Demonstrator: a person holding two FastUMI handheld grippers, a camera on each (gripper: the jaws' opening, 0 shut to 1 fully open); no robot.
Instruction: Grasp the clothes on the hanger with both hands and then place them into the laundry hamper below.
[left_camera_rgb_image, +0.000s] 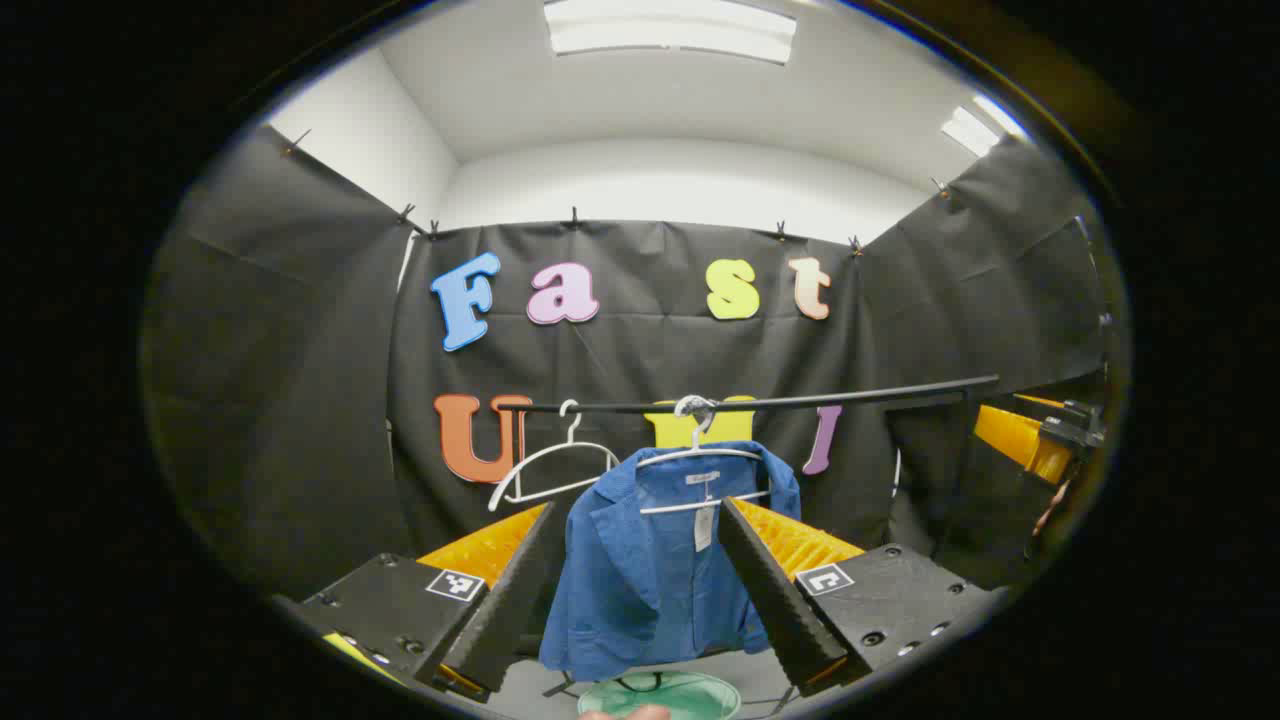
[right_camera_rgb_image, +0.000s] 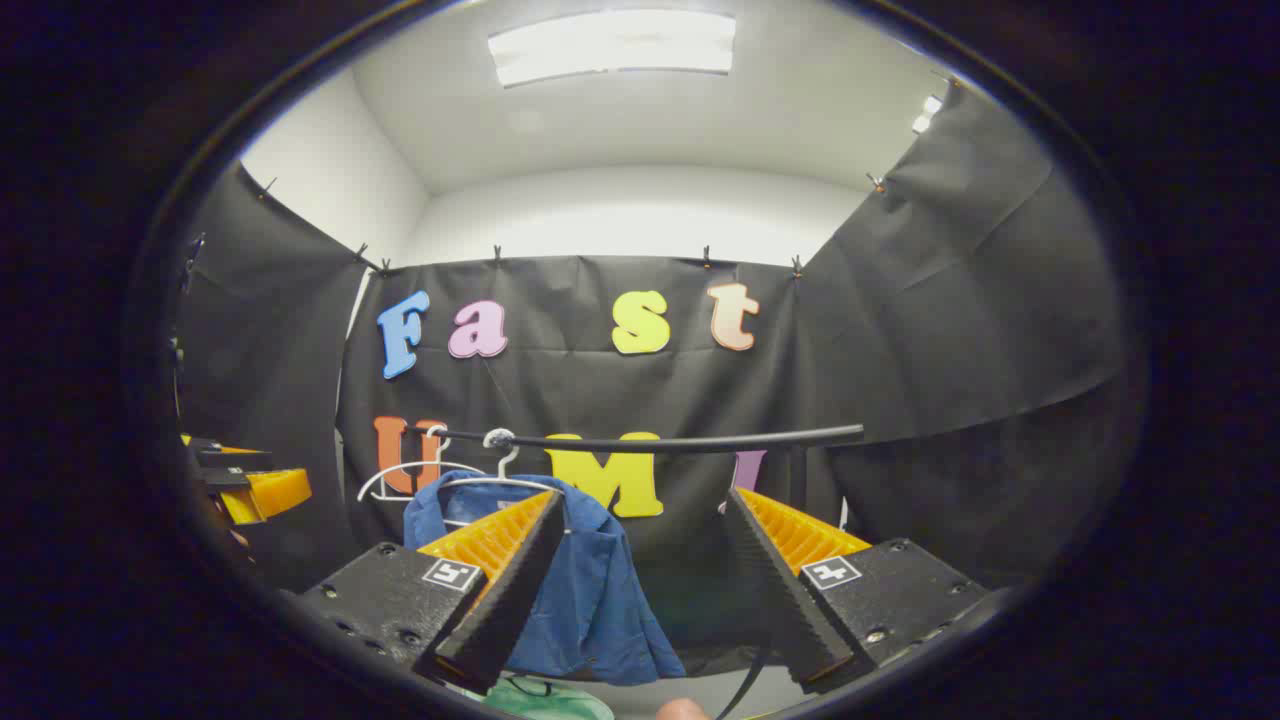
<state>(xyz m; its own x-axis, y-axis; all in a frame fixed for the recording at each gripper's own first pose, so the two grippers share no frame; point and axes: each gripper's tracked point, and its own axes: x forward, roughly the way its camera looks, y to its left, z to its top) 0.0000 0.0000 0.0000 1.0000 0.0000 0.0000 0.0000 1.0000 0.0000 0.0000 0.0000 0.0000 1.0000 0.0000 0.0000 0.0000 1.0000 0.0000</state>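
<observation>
A blue jacket (left_camera_rgb_image: 640, 580) hangs on a white hanger (left_camera_rgb_image: 700, 455) from a black rail (left_camera_rgb_image: 800, 400). Under it lies the green round rim of the laundry hamper (left_camera_rgb_image: 675, 695). My left gripper (left_camera_rgb_image: 635, 585) is open, short of the jacket, which appears between its fingers. In the right gripper view the jacket (right_camera_rgb_image: 590, 600) hangs left of centre from the rail (right_camera_rgb_image: 680, 440), partly behind my left finger. My right gripper (right_camera_rgb_image: 635, 590) is open and holds nothing. The hamper (right_camera_rgb_image: 545, 700) peeks out at the bottom. The other gripper (right_camera_rgb_image: 250, 490) appears at the far left.
An empty white hanger (left_camera_rgb_image: 550, 465) hangs on the rail left of the jacket, the same hanger (right_camera_rgb_image: 410, 475) in the right gripper view. Black cloth walls close the booth on three sides. The right gripper (left_camera_rgb_image: 1030, 435) appears at the right edge of the left gripper view.
</observation>
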